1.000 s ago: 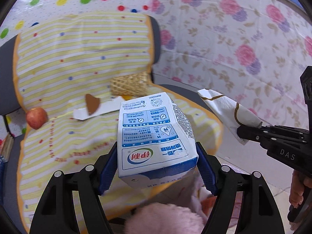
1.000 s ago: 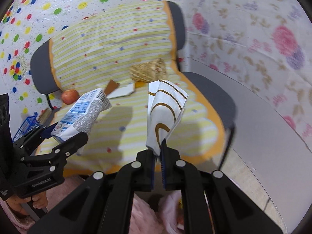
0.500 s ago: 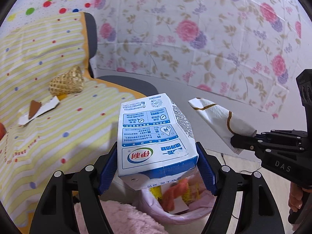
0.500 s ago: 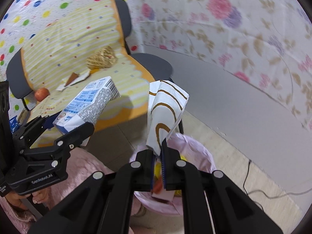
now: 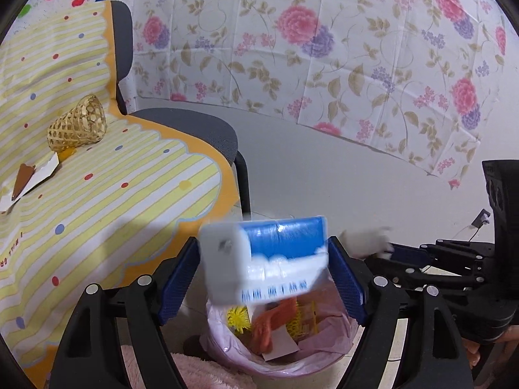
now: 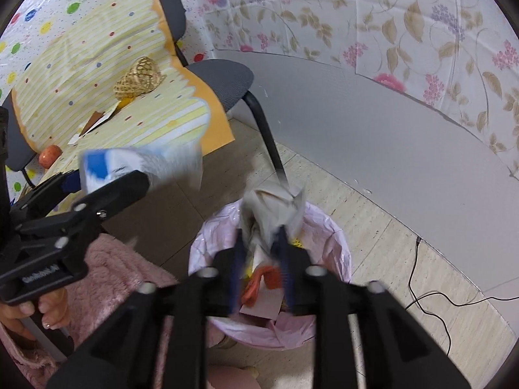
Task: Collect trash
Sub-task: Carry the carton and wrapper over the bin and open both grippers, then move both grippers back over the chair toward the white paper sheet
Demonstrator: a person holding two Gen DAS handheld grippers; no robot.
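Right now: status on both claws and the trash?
Left claw opening, carton tipping loose between pads. Right claw opening, wrapper dropping. Both over pink-lined bin. Nothing in the way.

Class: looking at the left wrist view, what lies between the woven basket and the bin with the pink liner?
Only the striped yellow cloth over the chair spans from the woven basket toward the bin; nothing else lies there.

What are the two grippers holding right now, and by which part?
Nothing firmly. The milk carton lies blurred between the left gripper's opening pads, slipping free over the trash bin. The paper wrapper drops from the right gripper's opening jaws.
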